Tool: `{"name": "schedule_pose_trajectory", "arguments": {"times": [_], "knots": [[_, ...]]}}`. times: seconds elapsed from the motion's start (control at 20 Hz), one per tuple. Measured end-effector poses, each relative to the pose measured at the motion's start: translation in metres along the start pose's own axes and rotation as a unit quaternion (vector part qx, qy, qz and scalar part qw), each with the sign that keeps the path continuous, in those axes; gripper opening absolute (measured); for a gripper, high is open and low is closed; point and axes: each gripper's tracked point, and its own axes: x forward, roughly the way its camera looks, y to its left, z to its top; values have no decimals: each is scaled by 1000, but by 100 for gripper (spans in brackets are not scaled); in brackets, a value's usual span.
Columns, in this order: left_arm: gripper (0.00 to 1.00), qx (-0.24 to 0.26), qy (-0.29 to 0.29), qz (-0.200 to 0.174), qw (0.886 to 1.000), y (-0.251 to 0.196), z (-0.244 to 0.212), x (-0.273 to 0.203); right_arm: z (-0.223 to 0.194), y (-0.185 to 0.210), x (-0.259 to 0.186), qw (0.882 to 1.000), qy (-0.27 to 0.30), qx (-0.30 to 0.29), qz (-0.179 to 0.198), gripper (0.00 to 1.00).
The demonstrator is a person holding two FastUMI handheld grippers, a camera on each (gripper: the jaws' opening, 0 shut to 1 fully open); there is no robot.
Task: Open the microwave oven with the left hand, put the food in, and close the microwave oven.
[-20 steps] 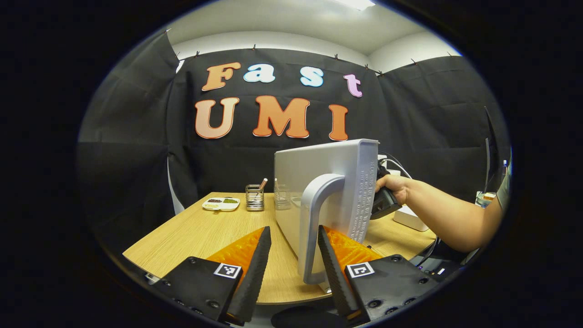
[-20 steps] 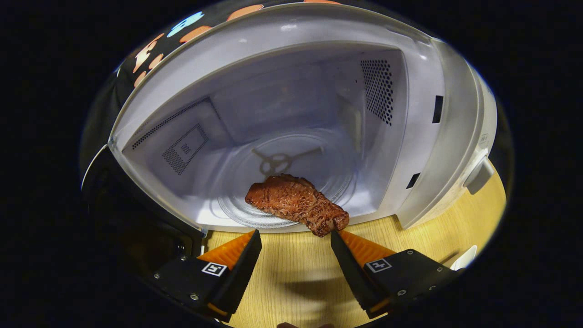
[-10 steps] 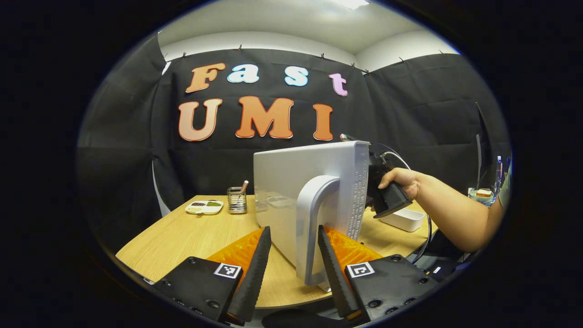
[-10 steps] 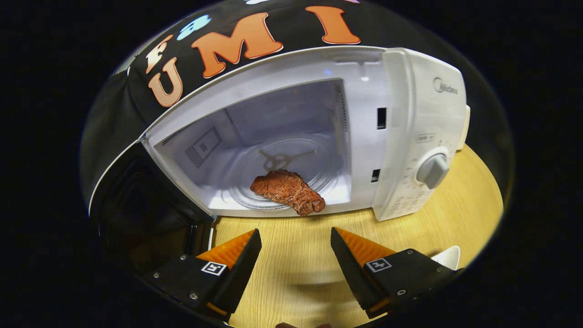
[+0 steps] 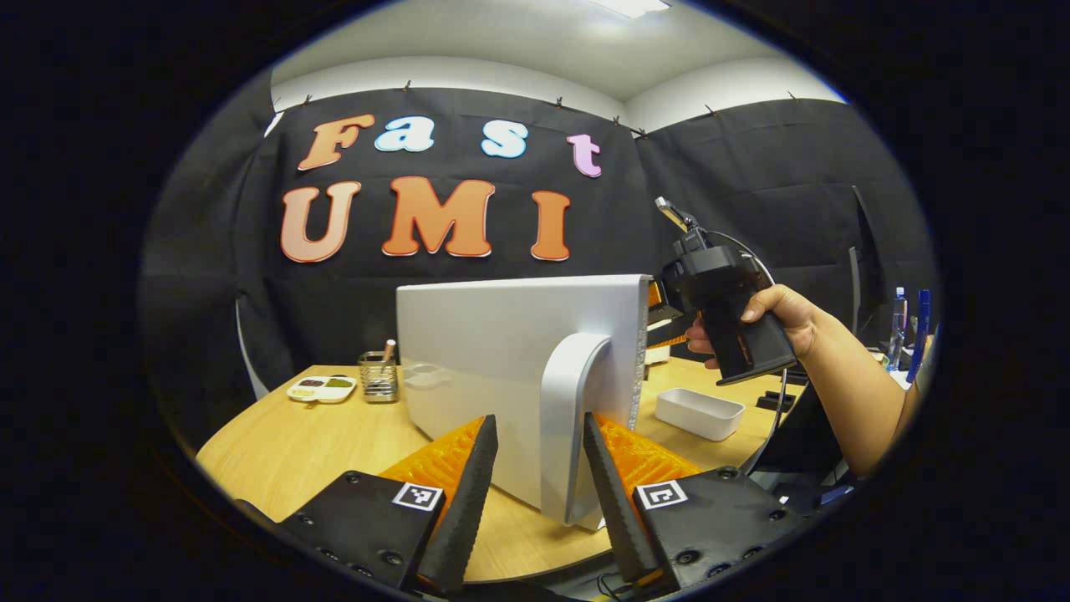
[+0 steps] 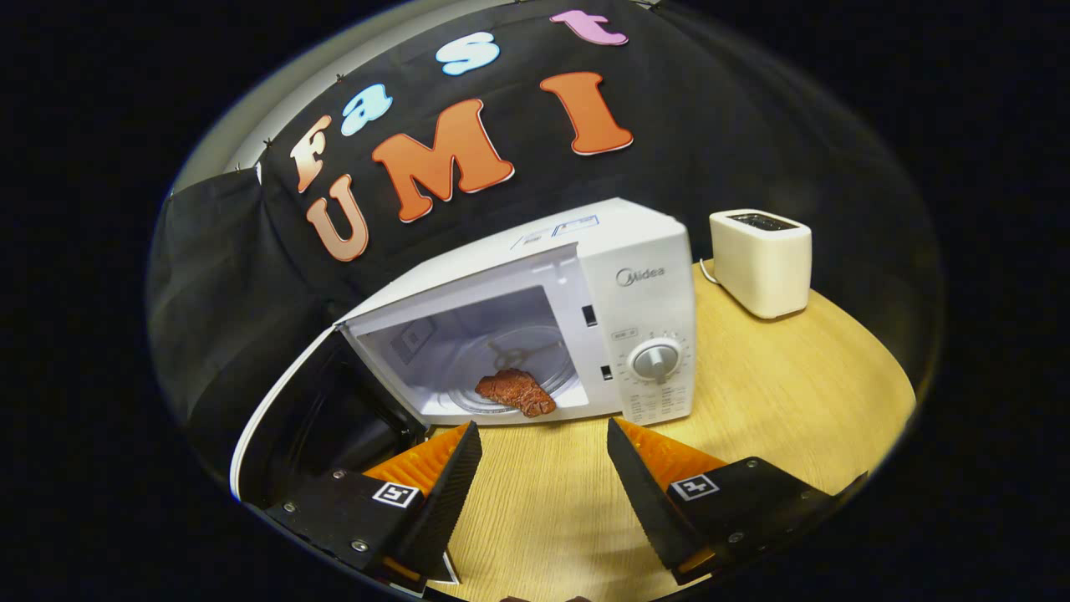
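Your left gripper (image 5: 537, 468) has its fingers spread either side of the door handle (image 5: 573, 426); the handle sits in the gap, close to the right-side finger, and I can't tell whether either pad actually touches it, so no confirmed clamp. The handle is mounted on the microwave door (image 5: 518, 368), which stands swung open, outer face toward the left gripper view. Beyond the door edge in that view your other hand (image 5: 773, 322) holds the right gripper up in the air, above the table (image 5: 292, 451) and well clear of it. Past that sit a white rectangular tray (image 5: 699, 413), a small wire holder (image 5: 378, 378) and a divided dish (image 5: 321, 388) at the far left of the table. Right gripper (image 6: 543, 468): fingers wide apart, nothing between them, just bare tabletop below. From the right gripper view the microwave (image 6: 577, 326) cavity is open, door hanging off to the left. The food (image 6: 517, 391), a brown steak-like piece, lies on the glass turntable (image 6: 522, 368) inside, near the front lip. Control dial (image 6: 656, 361) is on the right panel. A cream toaster (image 6: 761, 261) stands on the table to the right of the microwave, apart from it.
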Motion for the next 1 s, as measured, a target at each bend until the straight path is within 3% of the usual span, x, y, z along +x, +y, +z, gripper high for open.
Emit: {"name": "schedule_pose_trajectory", "arguments": {"times": [0.1,0.2,0.3,0.4,0.7,0.85,1.0], "knots": [[70,-13,-16,-34,999,-20,9,4,11,-15,-15,1000,-19,3,-6,94],[66,-27,-38,-59,997,-33,23,8,20,-31,-28,999,-37,11,-16,94],[72,-37,-48,-62,996,-35,32,15,29,-43,-39,998,-51,21,-21,94],[72,-42,-46,-59,996,-34,34,29,35,-51,-49,997,-64,27,-24,94],[72,-92,-44,-117,988,-58,42,72,39,-67,-67,996,-82,35,-30,94],[73,-93,-37,-125,987,-67,44,104,41,-77,-73,995,-87,42,-37,94],[74,-79,-8,-104,991,-66,29,129,43,-90,-78,993,-95,45,-49,93]]}}
